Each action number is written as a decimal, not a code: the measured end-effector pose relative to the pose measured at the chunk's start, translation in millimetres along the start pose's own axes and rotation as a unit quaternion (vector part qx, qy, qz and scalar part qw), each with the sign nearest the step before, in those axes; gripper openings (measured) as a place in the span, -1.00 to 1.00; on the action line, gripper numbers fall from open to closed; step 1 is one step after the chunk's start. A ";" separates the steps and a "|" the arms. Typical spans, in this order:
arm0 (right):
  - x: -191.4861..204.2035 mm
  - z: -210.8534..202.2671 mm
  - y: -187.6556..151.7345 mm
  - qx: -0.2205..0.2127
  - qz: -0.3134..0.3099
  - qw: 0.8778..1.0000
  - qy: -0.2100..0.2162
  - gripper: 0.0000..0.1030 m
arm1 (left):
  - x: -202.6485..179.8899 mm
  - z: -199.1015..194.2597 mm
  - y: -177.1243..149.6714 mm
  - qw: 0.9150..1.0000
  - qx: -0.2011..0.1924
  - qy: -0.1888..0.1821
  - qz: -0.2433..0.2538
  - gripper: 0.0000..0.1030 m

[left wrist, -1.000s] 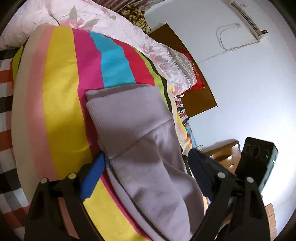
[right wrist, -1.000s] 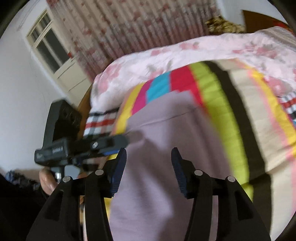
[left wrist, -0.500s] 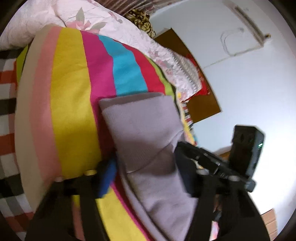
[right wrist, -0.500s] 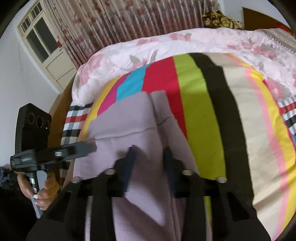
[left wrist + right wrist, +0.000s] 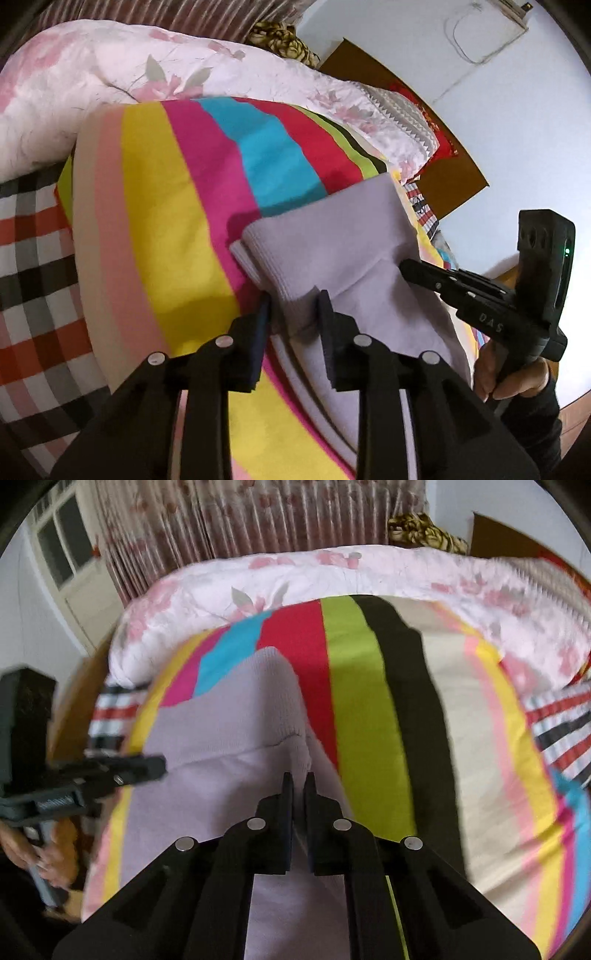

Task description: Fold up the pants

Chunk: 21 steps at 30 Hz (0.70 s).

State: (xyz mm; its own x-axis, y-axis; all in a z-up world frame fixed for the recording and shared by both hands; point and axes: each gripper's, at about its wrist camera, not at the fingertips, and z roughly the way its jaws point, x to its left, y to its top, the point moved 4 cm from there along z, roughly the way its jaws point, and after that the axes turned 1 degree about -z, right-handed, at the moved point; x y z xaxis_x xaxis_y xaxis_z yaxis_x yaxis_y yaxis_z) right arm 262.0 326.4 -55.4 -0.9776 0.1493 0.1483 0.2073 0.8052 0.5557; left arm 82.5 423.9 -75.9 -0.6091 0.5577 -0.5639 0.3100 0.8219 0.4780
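Lavender knit pants lie on striped blanket spread over the bed; ribbed waistband end points toward the floral duvet at far side. Waistband doubled over, two layers showing at its near-left corner in left wrist view.

L gripper: fingers close together w/ a fold of the ribbed waistband corner bunched between them, pinching cloth. Blue pad visible on left finger. Fabric rises slightly at the pinch, shadow on the pink stripe beside it.

R gripper: fingers nearly pressed together, only a thin slit between; a puckered bit of pants edge sits right at the tips, just below the waistband seam. Looks clamped on the cloth, right edge of garment, next to red and lime stripes.

Each gripper shows in the other's view: R gripper at right side of pants w/ person's hand on the handle, green light on its camera block; L gripper at left, blurred, hand below it.

Bkgd: checked sheet under blanket, pink pleated curtain, window, brown headboard, white wall w/ cable loop.
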 end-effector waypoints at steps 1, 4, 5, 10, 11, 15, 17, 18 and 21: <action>-0.3 -1.1 -0.4 -0.001 0.005 1.000 0.000 -0.80 | -0.5 -2.4 -1.8 1.000 -0.005 0.007 0.006 -0.45; -10.4 -13.4 0.9 -0.005 0.029 0.999 -0.034 -0.05 | 0.3 -9.6 -4.2 0.999 -0.021 0.031 0.009 -0.25; -12.5 -20.4 1.9 -0.010 0.034 0.998 -0.051 0.17 | -0.2 -11.7 -3.6 0.999 -0.029 0.040 0.007 -0.12; -6.2 -89.0 -9.3 -0.091 0.038 0.990 -0.104 0.25 | -1.0 -49.5 5.7 0.988 -0.115 0.100 0.005 0.46; -1.6 -100.4 -16.3 -0.095 0.041 0.989 -0.107 0.25 | -7.3 -51.8 5.4 0.989 -0.113 0.091 0.015 0.46; 21.4 -126.7 -56.0 -0.086 0.058 0.989 -0.107 0.25 | -37.7 -41.1 -1.2 0.996 -0.077 0.021 0.045 0.68; 39.6 -137.9 -83.5 -0.077 0.058 0.990 -0.106 0.25 | -53.9 -25.4 -9.5 0.996 -0.037 -0.009 0.080 0.77; 50.5 -145.2 -99.4 -0.075 0.055 0.990 -0.107 0.25 | -56.0 -17.9 -14.0 0.996 -0.020 -0.003 0.089 0.77; 86.2 -167.5 -151.1 -0.082 0.055 0.990 -0.097 0.25 | -45.3 3.2 -29.5 0.990 0.024 0.083 0.115 0.77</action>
State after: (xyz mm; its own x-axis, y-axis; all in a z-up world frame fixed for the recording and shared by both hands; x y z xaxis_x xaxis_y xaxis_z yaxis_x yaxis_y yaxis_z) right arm 152.5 121.5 10.5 -0.9341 0.3514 0.0630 0.2999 0.6766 0.6725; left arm 103.3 374.7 -66.6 -0.6286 0.7068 -0.3245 0.4859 0.6827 0.5457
